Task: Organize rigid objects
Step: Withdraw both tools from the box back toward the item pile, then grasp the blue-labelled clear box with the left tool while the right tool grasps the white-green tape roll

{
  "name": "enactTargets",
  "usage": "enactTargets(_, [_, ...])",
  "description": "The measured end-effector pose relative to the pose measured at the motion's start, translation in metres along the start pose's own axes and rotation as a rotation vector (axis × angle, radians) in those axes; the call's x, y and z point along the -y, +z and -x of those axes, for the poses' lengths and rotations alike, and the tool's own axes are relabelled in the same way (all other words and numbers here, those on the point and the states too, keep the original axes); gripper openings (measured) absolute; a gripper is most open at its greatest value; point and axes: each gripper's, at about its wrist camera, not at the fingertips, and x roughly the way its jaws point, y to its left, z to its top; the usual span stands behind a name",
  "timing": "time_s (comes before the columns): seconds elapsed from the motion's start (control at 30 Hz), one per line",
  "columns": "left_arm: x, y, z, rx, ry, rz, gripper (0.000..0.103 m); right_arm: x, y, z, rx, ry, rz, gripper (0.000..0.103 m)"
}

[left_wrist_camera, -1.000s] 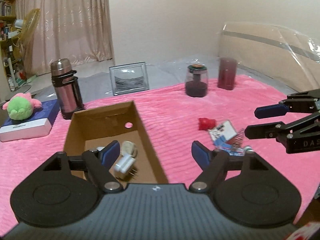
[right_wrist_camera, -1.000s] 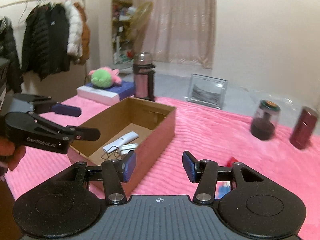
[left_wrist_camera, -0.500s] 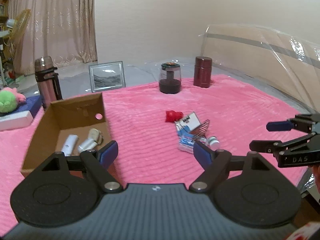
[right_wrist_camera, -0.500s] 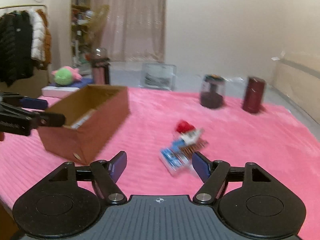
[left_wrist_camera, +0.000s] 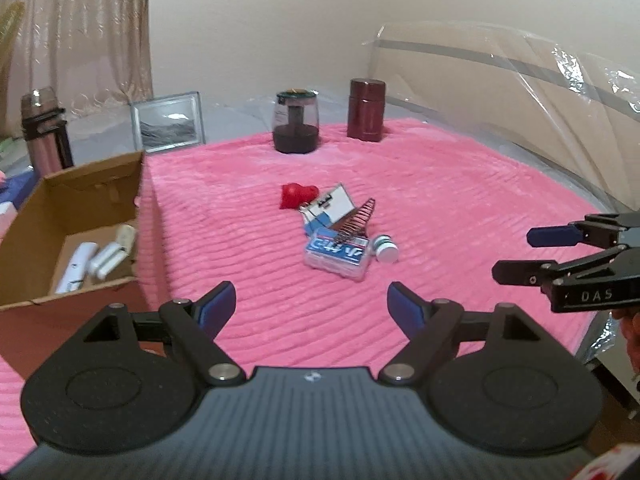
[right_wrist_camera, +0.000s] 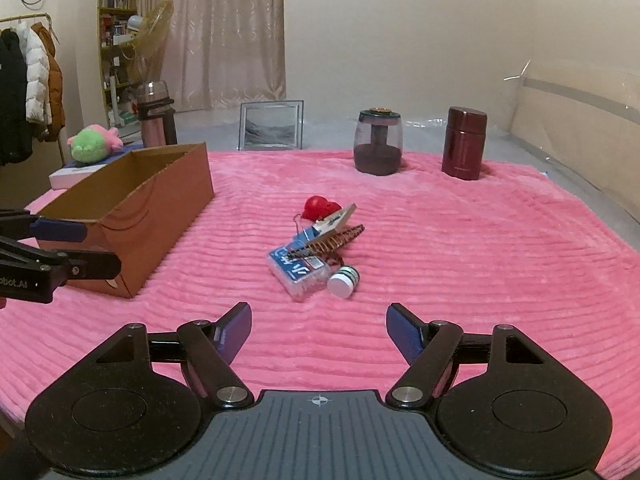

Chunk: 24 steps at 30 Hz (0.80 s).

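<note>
A: Where's the pile relative to the jaws?

B: On the pink blanket (right_wrist_camera: 460, 240), ahead of both grippers and touching neither. Blue case (right_wrist_camera: 299, 271) in front, white-capped bottle (right_wrist_camera: 343, 282) touching its right end, brown coil comb (right_wrist_camera: 334, 242) lying across the case, a card (right_wrist_camera: 334, 220) propped above it, red piece (right_wrist_camera: 316, 207) at the back.

A: Left gripper (left_wrist_camera: 311, 305)?

B: Jaws released, nothing between the pads. They have been opening over the last second, hardly at all in the last half. From its camera the pile sits ahead, between the two fingers.

A: Right gripper (right_wrist_camera: 319, 323)?

B: Also released and empty; jaws were opening earlier in the last second. The bottle lies nearest, ahead and roughly centred between the fingers.

A: The box (right_wrist_camera: 160, 204)?

B: Cardboard, open-topped, left of the pile and well apart from it. Inside, white items (left_wrist_camera: 94, 258); I cannot tell what they are.

A: Background?

B: Dark jar (right_wrist_camera: 378, 142), maroon canister (right_wrist_camera: 464, 142), picture frame (right_wrist_camera: 271, 126), all upright at the blanket's far edge.
</note>
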Motion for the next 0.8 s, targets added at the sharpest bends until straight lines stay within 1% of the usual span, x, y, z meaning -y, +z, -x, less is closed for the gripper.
enactTargets(0.23, [0.006, -0.003, -0.038, -0.030, -0.049, -0.010, 0.081, 0.014, -0.009, -0.015, -0.019, 0.008, -0.006, 0.071])
enactTargets(0.33, [0.010, -0.004, -0.056, -0.044, -0.066, -0.026, 0.087, 0.021, -0.011, -0.025, -0.026, 0.009, -0.001, 0.071])
enactTargets(0.43, [0.013, -0.005, -0.077, -0.055, -0.093, -0.051, 0.089, 0.027, -0.012, -0.036, -0.035, 0.021, 0.017, 0.071])
enactTargets(0.53, [0.012, -0.004, -0.097, -0.060, -0.120, -0.070, 0.091, 0.035, -0.012, -0.051, -0.045, 0.036, 0.034, 0.071])
enactTargets(0.8, [0.003, 0.005, -0.160, -0.077, -0.143, -0.117, 0.095, 0.060, -0.005, -0.101, -0.080, 0.098, 0.084, 0.071])
